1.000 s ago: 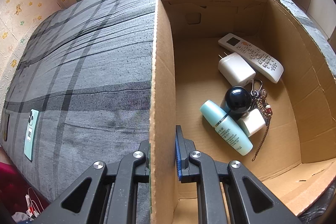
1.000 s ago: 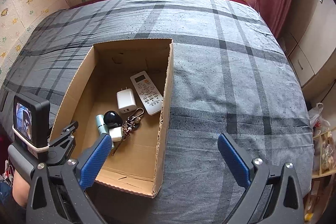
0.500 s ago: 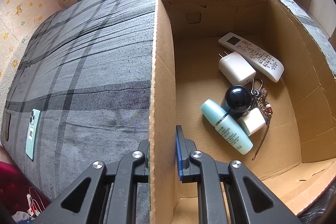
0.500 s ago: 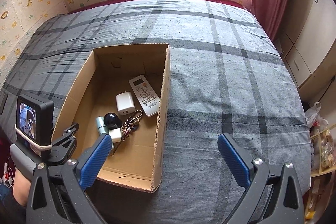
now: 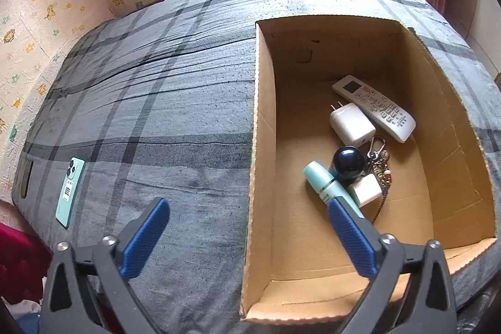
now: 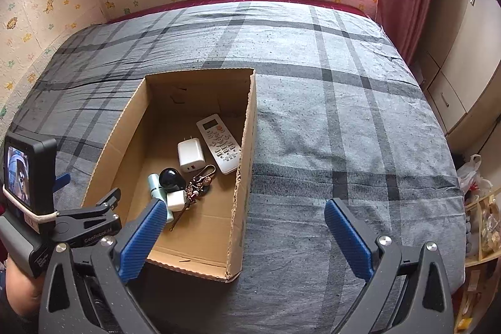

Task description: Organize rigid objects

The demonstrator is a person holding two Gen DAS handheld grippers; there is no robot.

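Grey plaid bedding (image 6: 313, 115) carries a corrugated cardboard box (image 5: 261, 146) holding a slab remote (image 5: 374, 108), boxy charger (image 5: 352, 124), glossy ball (image 5: 348, 161) and tube (image 5: 325, 185). Left gripper (image 5: 247, 227), jaws just released, straddles its nine-o'clock wall; right gripper (image 6: 242, 232) gapes empty.

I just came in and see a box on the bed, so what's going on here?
A person with a gripper in each hand is sorting small items into a cardboard box on the bed. The left gripper has just opened off the box's side wall and straddles it, holding nothing. The right gripper hangs open and empty. A remote, charger, dark ball, teal tube and keychain lie inside; a green phone lies on the bed.
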